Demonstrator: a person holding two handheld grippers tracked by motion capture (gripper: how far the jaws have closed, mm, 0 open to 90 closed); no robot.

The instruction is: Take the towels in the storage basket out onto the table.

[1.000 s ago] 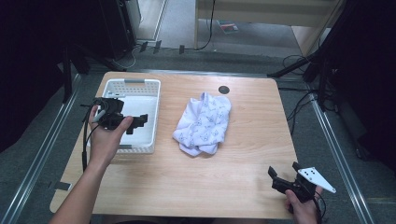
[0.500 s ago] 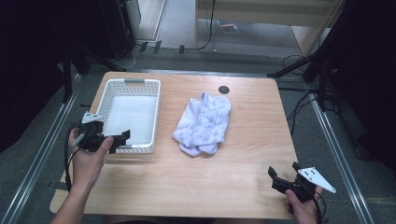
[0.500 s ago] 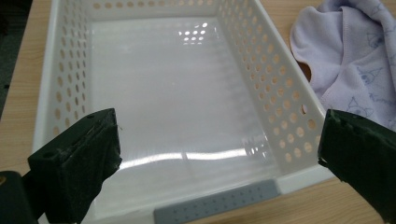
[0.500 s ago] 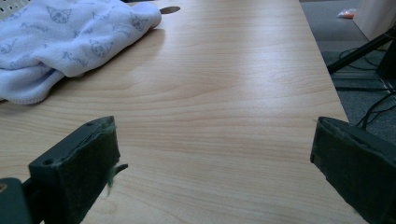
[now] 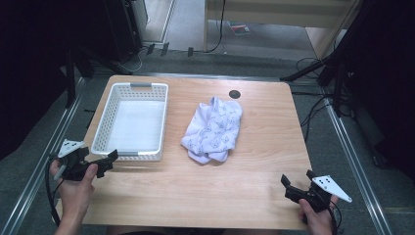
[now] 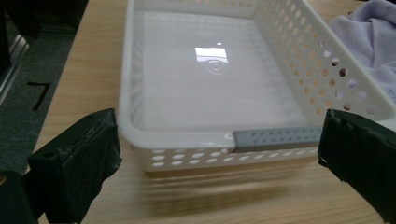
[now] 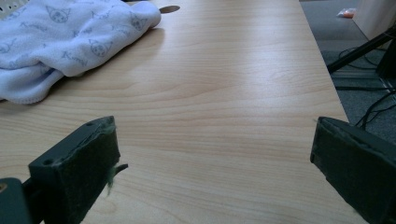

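White plastic basket sat empty in the left half of the frame on the wooden desk, its grey-handled short wall turned toward the person. The left tongs, spread wide and holding nothing, hovered just beside that wall's near corner at lower left, seemingly lined up to take the rim. In the left gripper view the basket's near wall ran between the 2 black jaws without touching either. A crumpled pale cloth printed with small cat faces lay at the centre of the frame, just right of the basket, likely awaiting loading. The right tongs, also spread and empty, waited at lower right, well apart from the cloth.
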